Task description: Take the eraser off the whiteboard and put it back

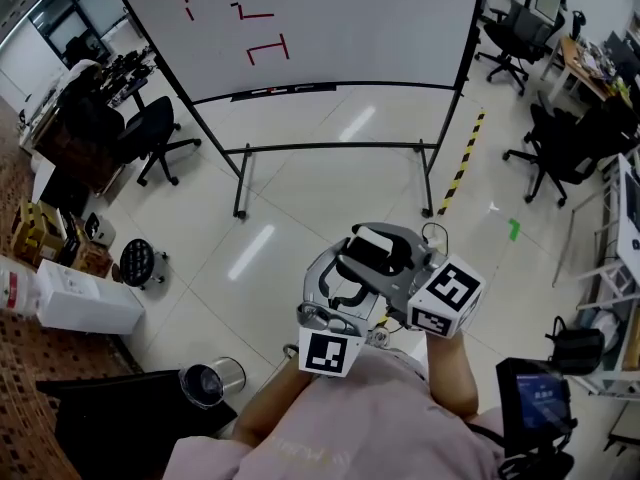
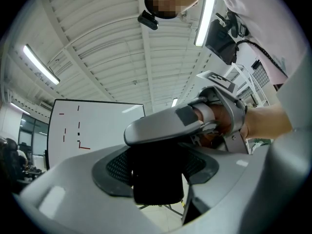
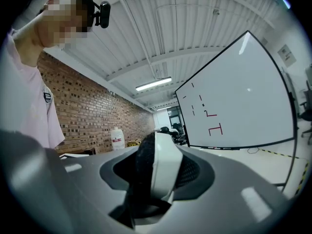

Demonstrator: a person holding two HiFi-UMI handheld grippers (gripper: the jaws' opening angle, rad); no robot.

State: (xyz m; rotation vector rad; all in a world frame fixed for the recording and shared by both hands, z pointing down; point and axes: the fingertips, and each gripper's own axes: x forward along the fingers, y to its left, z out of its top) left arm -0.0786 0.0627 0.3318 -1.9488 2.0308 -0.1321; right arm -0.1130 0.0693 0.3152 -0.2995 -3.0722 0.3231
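There are one whiteboard (image 1: 330, 28), three black office chairs (image 1: 150, 128) (image 1: 510, 33) (image 1: 560, 153), one round stool (image 1: 140, 263), one waste bin (image 1: 205, 383), one white jug (image 1: 12, 293).

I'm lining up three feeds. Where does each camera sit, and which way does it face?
Head view: on the person's head, looking down over the pink shirt, left gripper and right gripper to the floor.
Left gripper view: rides the left gripper, tilted up at the ceiling; the right hand shows.
Right gripper view: rides the right gripper, facing the brick wall; the shirt shows.
Shared: all three catch the whiteboard.
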